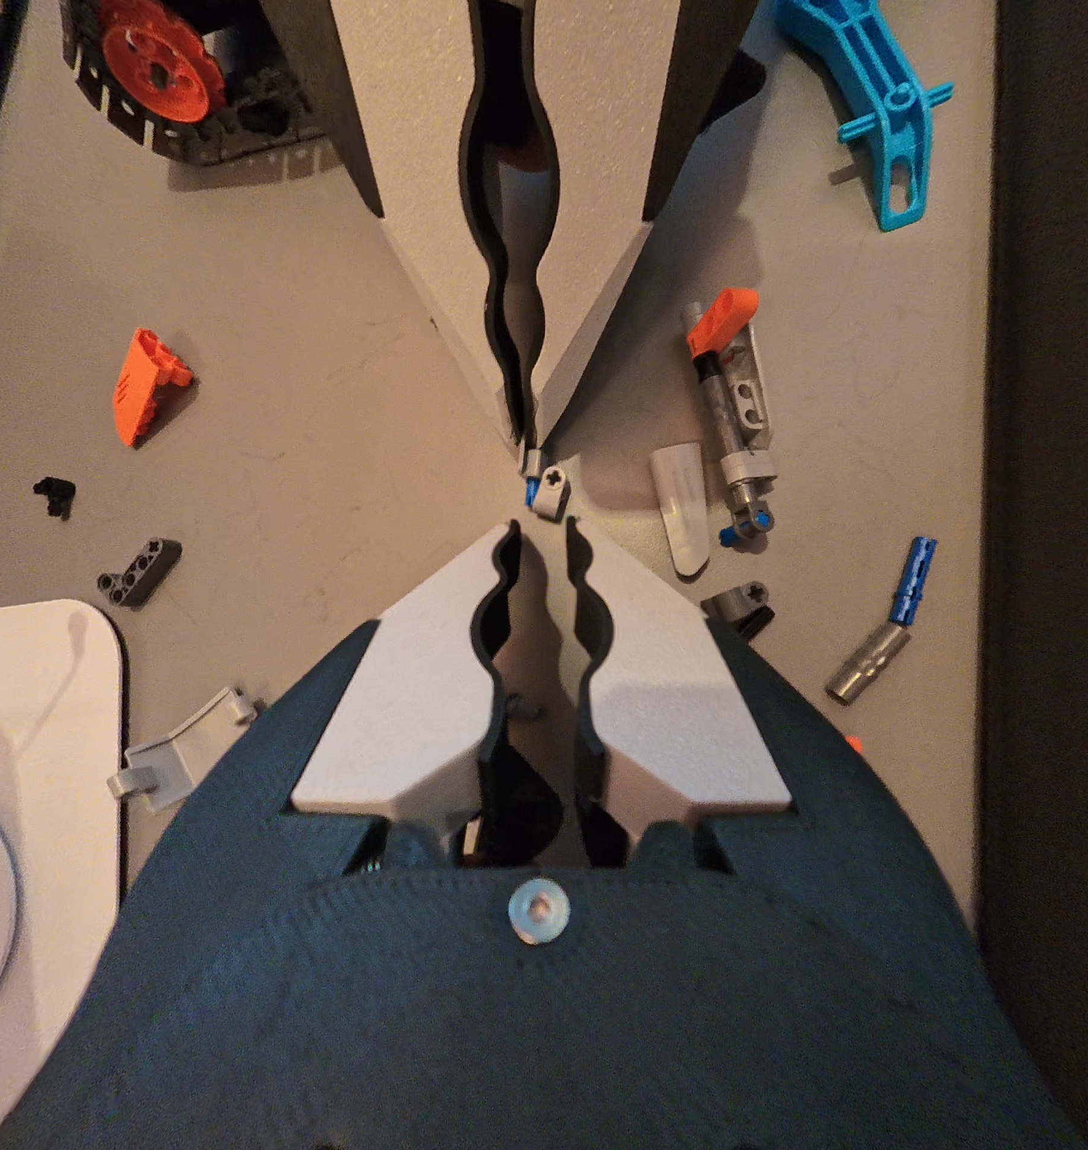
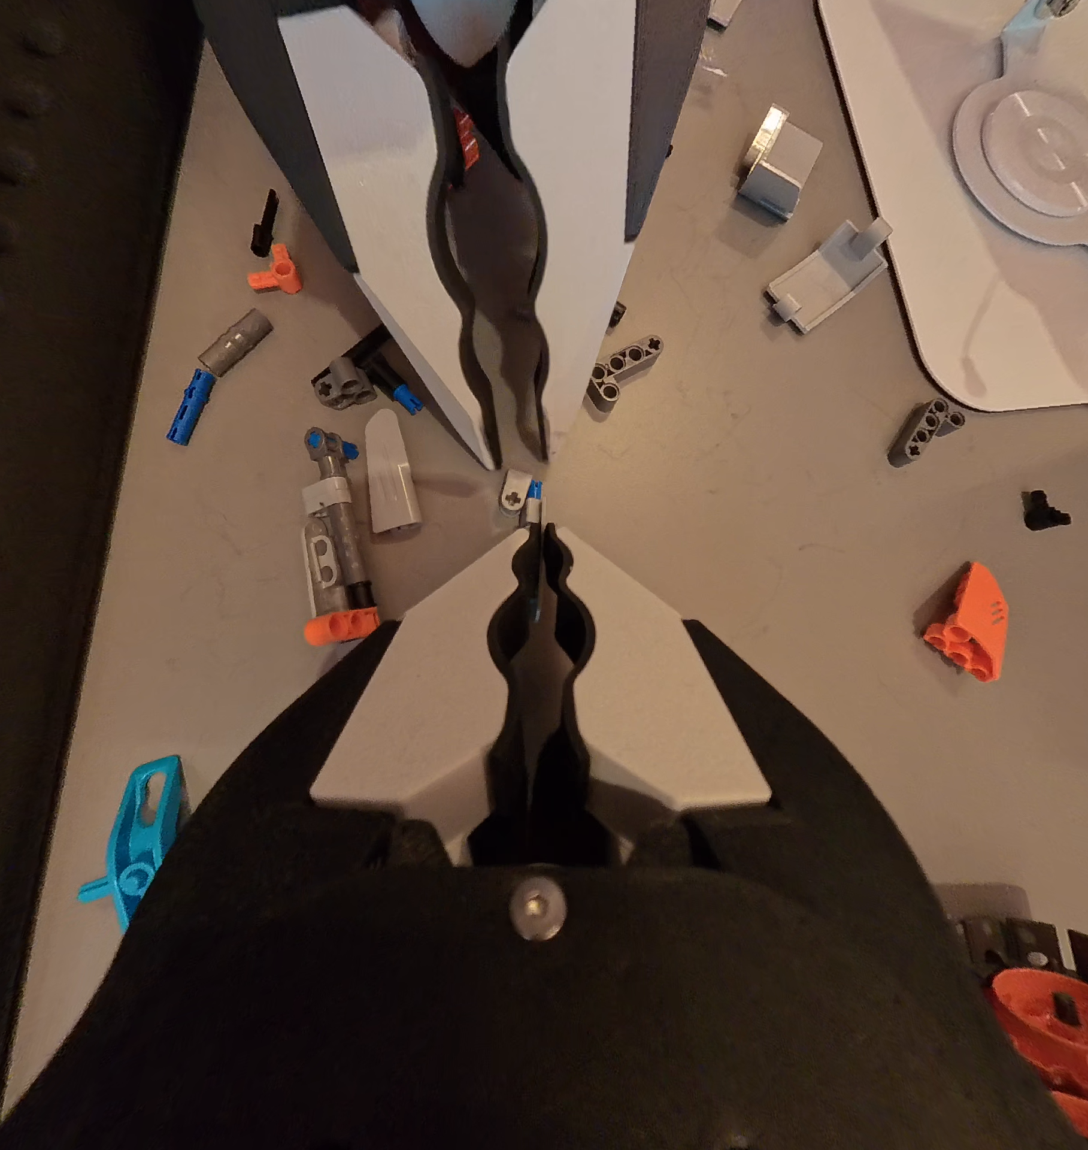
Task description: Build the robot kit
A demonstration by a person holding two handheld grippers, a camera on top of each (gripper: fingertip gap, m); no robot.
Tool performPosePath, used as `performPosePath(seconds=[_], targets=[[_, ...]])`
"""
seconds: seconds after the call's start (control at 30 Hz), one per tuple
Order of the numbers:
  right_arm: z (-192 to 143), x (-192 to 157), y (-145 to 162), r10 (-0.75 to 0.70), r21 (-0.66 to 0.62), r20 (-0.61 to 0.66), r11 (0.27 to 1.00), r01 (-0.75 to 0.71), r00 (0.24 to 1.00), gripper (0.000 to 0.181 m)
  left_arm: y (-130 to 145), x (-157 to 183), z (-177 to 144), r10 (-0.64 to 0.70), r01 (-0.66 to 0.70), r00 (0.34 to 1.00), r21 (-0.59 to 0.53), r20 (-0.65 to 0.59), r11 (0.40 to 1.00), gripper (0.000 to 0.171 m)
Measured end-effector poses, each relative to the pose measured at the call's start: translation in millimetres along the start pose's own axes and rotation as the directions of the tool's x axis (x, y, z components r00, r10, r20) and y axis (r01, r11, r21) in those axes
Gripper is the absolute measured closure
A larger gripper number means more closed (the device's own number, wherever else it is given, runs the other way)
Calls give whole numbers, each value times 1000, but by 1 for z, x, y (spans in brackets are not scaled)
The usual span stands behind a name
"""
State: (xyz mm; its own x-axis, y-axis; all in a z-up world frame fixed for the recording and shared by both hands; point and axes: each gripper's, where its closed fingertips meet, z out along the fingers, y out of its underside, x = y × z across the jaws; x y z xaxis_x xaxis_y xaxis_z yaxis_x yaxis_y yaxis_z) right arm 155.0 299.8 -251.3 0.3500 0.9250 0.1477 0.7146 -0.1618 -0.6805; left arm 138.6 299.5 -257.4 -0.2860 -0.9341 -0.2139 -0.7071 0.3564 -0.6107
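1. Dead centre on the grey tabletop (image 1: 292,299): a small light-grey connector piece with a blue pin (image 1: 546,488), caught between two gripper tips that meet head-on.
2. The right gripper (image 2: 538,529) is pressed nearly together, pinching the small grey sleeve end of that piece; a thin blue sliver runs back between its pads, possibly the pin's shaft.
3. The left gripper (image 1: 541,529) stands slightly spread, tips just short of the piece, holding nothing.
4. Only the left wrist view shows the tracked orange wheel assembly (image 1: 155,68) whole.
5. Only the right wrist view shows the orange three-way connector (image 2: 278,274) and a grey block (image 2: 777,165).
6. Both show the grey piston with orange cap (image 1: 731,398) and the turquoise curved beam (image 1: 871,106).
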Motion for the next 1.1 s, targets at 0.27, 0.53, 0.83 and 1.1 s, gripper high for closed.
performPosePath(seconds=[0.27,0.53,0.83,1.1], targets=[[-4,-5,3,-10,-23,29,1000,11,1000,181,-1,2,0,-35,37,998,-41,48,998,159],[-5,-6,3,-12,-26,32,1000,13,999,181,-10,6,-7,-78,78,997,22,-11,997,151],[-5,-10,3,-13,-30,51,999,15,999,181,-4,13,-1,-103,102,995,-45,-1,994,154],[-5,-15,1,-20,-39,67,999,23,998,181,-5,15,2,-108,108,994,-36,-4,993,158]])
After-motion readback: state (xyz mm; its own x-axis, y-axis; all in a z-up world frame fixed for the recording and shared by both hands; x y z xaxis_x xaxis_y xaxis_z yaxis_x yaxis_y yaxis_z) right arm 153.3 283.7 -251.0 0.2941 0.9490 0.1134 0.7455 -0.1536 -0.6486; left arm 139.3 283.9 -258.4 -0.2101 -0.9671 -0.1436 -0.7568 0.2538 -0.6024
